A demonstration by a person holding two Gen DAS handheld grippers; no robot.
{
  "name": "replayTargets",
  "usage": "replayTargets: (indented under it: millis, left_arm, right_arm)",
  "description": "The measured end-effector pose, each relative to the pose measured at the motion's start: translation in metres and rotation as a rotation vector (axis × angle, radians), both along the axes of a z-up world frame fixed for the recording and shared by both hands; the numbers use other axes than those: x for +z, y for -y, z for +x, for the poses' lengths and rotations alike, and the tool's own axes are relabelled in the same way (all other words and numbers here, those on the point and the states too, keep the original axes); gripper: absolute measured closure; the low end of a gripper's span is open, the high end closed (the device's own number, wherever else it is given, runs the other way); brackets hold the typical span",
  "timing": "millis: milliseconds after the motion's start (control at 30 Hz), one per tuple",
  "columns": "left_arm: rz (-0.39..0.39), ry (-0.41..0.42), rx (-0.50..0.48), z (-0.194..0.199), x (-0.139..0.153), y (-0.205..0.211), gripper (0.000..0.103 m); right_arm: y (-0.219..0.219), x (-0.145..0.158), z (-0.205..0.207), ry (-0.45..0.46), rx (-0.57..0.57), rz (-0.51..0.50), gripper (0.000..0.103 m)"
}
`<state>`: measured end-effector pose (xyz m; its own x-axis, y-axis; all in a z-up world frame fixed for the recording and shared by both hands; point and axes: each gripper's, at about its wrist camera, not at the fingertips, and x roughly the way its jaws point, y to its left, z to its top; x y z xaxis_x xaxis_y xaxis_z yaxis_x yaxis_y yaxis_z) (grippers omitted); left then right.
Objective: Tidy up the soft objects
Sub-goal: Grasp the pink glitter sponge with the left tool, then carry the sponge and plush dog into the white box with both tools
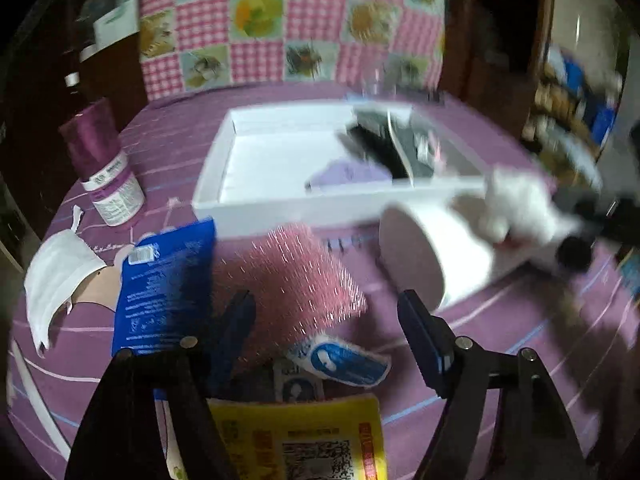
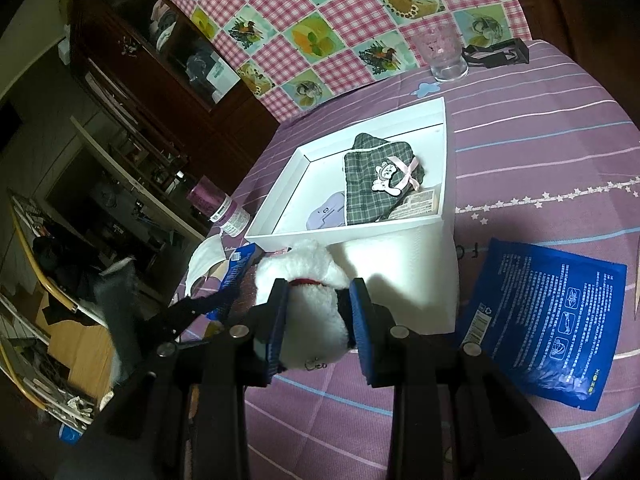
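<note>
A white plush toy point(image 2: 304, 300) was held between the fingers of the right gripper point(image 2: 318, 312), just short of the white box point(image 2: 440, 160). The left gripper point(image 1: 326, 320) was spread, empty, above a pink scrubber point(image 1: 296, 276). A slack hold might have let the toy be dropped outside the box.

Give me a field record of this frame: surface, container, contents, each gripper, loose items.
surface: purple striped tablecloth
container: white shallow open box
contents: grey-green plaid fabric pouch over a lilac soft piece
right gripper: shut on white plush toy, in front of the box
left gripper: open, nothing between the pads, over pink bristly sponge
loose items: blue printed packet, white face mask, purple bottle, clear drinking glass
</note>
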<state>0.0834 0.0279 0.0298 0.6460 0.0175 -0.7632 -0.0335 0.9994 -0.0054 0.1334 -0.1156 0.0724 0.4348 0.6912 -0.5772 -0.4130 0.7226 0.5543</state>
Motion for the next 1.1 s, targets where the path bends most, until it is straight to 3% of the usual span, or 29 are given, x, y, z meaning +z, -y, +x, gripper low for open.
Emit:
replayTargets:
  millis: [67, 133, 167, 233, 267, 333, 433, 500, 733, 1100]
  left_arm:
    - [0.102, -0.037, 0.015, 0.006, -0.01, 0.008, 0.029]
    - [0.156, -0.044, 0.021, 0.008, -0.014, 0.014, 0.029]
    - [0.156, -0.039, 0.022, 0.008, -0.014, 0.015, 0.029]
    - [0.135, -0.036, 0.031, 0.008, -0.014, 0.009, 0.039]
    - [0.135, -0.032, 0.057, 0.007, -0.014, 0.004, 0.053]
    - [0.08, -0.027, 0.068, 0.008, -0.012, -0.006, 0.056]
    - [0.027, -0.01, 0.096, 0.005, -0.008, -0.014, 0.071]
    - [0.0, 0.011, 0.098, 0.002, -0.004, -0.015, 0.091]
    - [0.005, 0.054, 0.108, -0.005, 0.004, -0.012, 0.094]
    - [-0.06, 0.2, 0.167, -0.029, 0.046, -0.025, 0.097]
  right_arm:
    - [0.0, 0.0, 0.0, -0.003, 0.002, 0.001, 0.07]
    - [0.0, 0.0, 0.0, -0.003, 0.002, 0.0, 0.07]
    - [0.0, 0.0, 0.001, -0.002, 0.001, 0.0, 0.07]
    - [0.0, -0.001, 0.0, -0.004, 0.002, 0.002, 0.07]
    - [0.0, -0.001, 0.0, -0.005, 0.002, 0.002, 0.07]
    - [-0.001, -0.002, 0.0, -0.007, 0.002, 0.002, 0.07]
    - [-0.001, -0.002, 0.0, -0.006, 0.002, 0.001, 0.07]
    - [-0.001, -0.002, 0.0, -0.006, 0.002, 0.0, 0.07]
    - [-0.001, -0.003, 0.0, -0.006, 0.001, 0.001, 0.07]
    - [-0.006, 0.006, -0.004, 0.018, 0.027, 0.017, 0.07]
